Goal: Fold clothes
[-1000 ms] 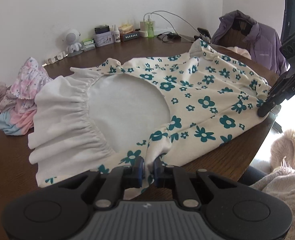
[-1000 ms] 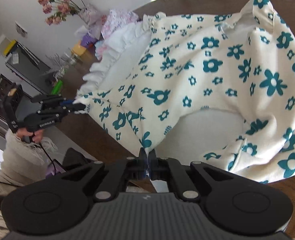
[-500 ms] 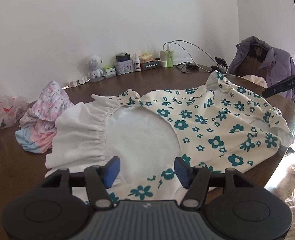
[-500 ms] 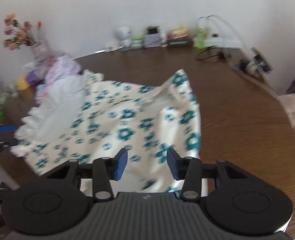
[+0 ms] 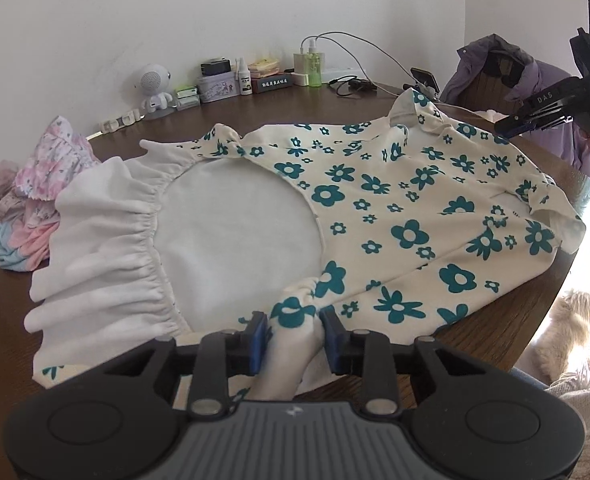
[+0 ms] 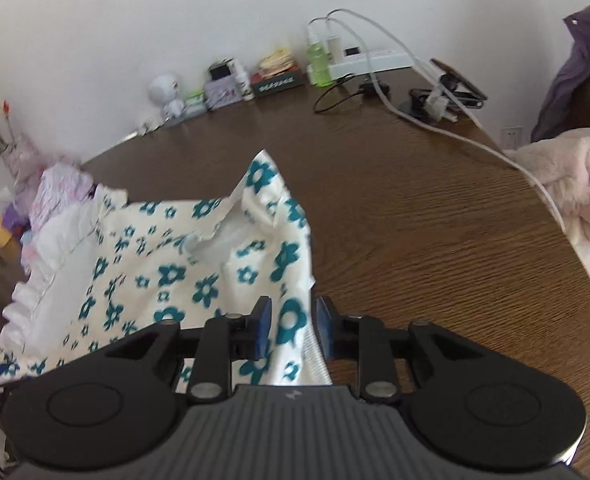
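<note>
A cream dress with teal flowers (image 5: 395, 200) and a white ruffled hem (image 5: 107, 240) lies spread on the brown table (image 5: 335, 108); it also shows in the right wrist view (image 6: 175, 276). My left gripper (image 5: 293, 338) is open, its blue pads either side of a bunched fold at the dress's near edge. My right gripper (image 6: 291, 326) is open too, straddling the dress's right edge. In the left wrist view the right gripper (image 5: 535, 118) hovers above the dress's far right side.
A pile of pink and floral clothes (image 5: 35, 200) lies at the left. A toy robot (image 5: 153, 88), tins, bottles, a power strip (image 6: 371, 60) and cables line the wall. A purple jacket (image 5: 515, 80) hangs on a chair; a pink fluffy garment (image 6: 567, 184) lies at the table's right edge.
Both grippers were shut on the dress a second ago, then let go and opened wide. Now their jaws have narrowed around new folds at the dress's edges.
</note>
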`<state>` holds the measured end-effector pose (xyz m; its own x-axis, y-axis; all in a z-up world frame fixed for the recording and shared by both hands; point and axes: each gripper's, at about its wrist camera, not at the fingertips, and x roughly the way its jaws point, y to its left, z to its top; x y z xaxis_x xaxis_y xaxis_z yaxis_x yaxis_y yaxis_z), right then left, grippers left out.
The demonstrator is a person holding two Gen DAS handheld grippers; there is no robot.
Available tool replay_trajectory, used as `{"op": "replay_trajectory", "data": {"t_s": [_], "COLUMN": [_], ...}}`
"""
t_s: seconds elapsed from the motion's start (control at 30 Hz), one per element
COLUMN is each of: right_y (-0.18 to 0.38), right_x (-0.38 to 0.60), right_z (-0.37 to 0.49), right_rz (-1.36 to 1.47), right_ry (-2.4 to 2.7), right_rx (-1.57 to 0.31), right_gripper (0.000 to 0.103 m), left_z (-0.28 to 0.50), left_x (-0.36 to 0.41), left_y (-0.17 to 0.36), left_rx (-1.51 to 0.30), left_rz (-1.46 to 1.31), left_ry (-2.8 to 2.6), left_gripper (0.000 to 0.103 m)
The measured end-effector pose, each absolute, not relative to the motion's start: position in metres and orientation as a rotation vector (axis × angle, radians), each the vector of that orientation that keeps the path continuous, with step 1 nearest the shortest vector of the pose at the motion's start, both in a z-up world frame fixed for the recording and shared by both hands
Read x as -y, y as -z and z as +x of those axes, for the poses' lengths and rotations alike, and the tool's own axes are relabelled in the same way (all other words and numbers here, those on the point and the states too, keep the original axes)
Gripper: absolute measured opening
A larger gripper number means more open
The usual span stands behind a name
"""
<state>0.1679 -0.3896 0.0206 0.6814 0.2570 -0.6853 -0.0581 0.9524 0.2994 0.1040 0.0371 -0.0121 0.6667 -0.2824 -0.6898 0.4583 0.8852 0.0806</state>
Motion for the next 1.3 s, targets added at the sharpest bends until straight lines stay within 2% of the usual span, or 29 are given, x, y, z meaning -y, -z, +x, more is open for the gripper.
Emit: {"op": "replay_trajectory", "data": {"t_s": [0.07, 0.2, 0.5, 0.63, 0.87, 1.2, 1.3], "right_y": [-0.018, 0.004, 0.000, -0.003, 0.008, 0.001, 0.007], "right_x": [0.400, 0.401, 0.332, 0.342, 0.367, 0.358, 0.363], "right_z": [0.176, 0.202, 0.218, 0.224, 0.245, 0.233, 0.223], "right_rz": [0.230, 0.209, 0.069, 0.150, 0.413, 0.287, 0.265], "right_ry": [-0.116, -0.144, -0.351, -0.333, -0.360, -0.233, -0.214], "right_rx": [-0.803, -0.862, -0.806, -0.793, -0.832, -0.823, -0.834], "right_gripper": [0.025, 0.022, 0.025, 0.034, 0.035, 0.034, 0.031], "left_z": [0.104, 0.104, 0.104, 0.102, 0.102, 0.098, 0.098], "left_x": [-0.038, -0.039, -0.038, -0.037, -0.037, -0.038, -0.038], "left_y": [0.013, 0.013, 0.012, 0.012, 0.012, 0.013, 0.013], "left_rx": [-0.729, -0.726, -0.724, -0.721, -0.718, -0.704, -0.702], "left_rz": [0.254, 0.250, 0.247, 0.252, 0.251, 0.239, 0.237], "left_ry": [0.422, 0.420, 0.404, 0.397, 0.386, 0.378, 0.382], "left_gripper": [0.033, 0.033, 0.036, 0.037, 0.041, 0.042, 0.042]}}
